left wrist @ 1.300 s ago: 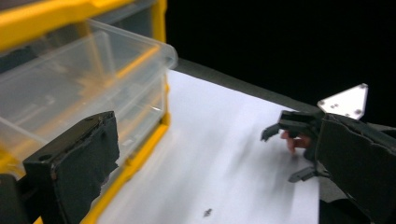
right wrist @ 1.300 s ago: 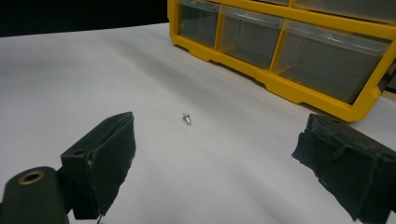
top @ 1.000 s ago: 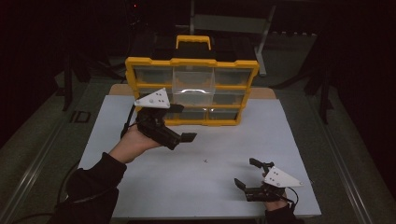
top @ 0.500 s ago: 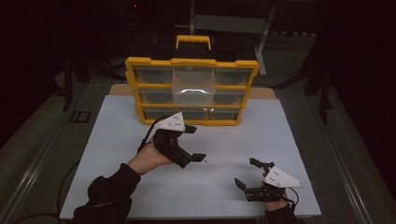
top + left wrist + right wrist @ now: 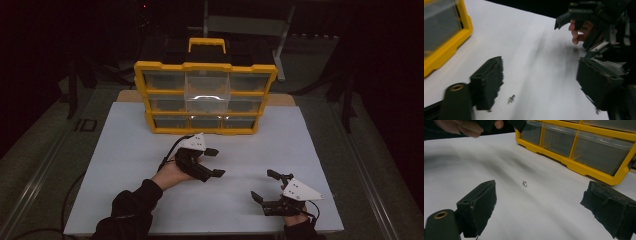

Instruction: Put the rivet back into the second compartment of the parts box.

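A small metal screw [image 5: 511, 98] lay alone on the white tabletop [image 5: 125, 165], well in front of the yellow drawer organizer [image 5: 205, 97] and roughly between the two hands. In the left tool view it sat just ahead of the left tool [image 5: 541, 85], in the gap between the two jaws and nearer one of them, with neither pad touching it. That tool's jaws had just been closing, yet they stood clearly apart, so the step in hand looked like the approach to pick up the screw. The next move would call for lowering the tips to the surface, centring the screw between the pads and closing gently on so small a part, which could easily skid or roll away. The right tool [image 5: 270, 187] rested low on the tabletop, jaws wide apart and empty, pointing toward the screw. No brand, label or writing could be read on the organizer or the tools.
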Demonstrator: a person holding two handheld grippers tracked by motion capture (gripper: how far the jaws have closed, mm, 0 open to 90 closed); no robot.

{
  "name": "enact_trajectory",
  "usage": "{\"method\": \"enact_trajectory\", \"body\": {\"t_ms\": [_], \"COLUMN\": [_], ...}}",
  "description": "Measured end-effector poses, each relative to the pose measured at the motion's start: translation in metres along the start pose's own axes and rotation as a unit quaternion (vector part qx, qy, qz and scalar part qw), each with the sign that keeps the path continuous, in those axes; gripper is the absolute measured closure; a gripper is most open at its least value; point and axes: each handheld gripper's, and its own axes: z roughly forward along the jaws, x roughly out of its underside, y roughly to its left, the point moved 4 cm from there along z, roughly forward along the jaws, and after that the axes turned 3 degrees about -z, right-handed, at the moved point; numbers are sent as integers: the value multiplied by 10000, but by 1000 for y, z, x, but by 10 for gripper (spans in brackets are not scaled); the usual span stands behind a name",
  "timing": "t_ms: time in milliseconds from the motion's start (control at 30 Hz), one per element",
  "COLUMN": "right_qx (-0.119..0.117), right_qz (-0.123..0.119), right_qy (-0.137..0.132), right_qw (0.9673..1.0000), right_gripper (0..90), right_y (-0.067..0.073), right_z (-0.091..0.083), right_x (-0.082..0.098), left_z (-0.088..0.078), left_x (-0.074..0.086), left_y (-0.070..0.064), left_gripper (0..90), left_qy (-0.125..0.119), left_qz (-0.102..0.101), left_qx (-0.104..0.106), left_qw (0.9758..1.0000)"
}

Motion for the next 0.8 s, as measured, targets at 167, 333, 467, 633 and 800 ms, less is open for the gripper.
{"method": "enact_trajectory", "body": {"t_ms": [167,333,467,633,800], "right_qx": [-11,-14,-17,-24,-34], "right_qz": [10,13,11,10,16], "right_qy": [3,7,8,8,30], "right_qw": [10000,10000,10000,10000,10000], "right_gripper": [101,101,101,101,102], "right_y": [0,0,0,-1,0], "right_z": [0,0,1,1,1], "right_x": [0,1,0,1,1], "left_z": [12,25,33,42,48], "left_x": [8,15,21,32,40], "left_y": [8,14,20,25,30], "left_gripper": [295,379,440,510,580], "left_qy": [111,302,449,647,729], "left_qz": [-101,-142,-151,-173,-266], "left_qx": [-26,-67,-143,-202,-233], "left_qw": [9999,9994,9988,9976,9967]}}
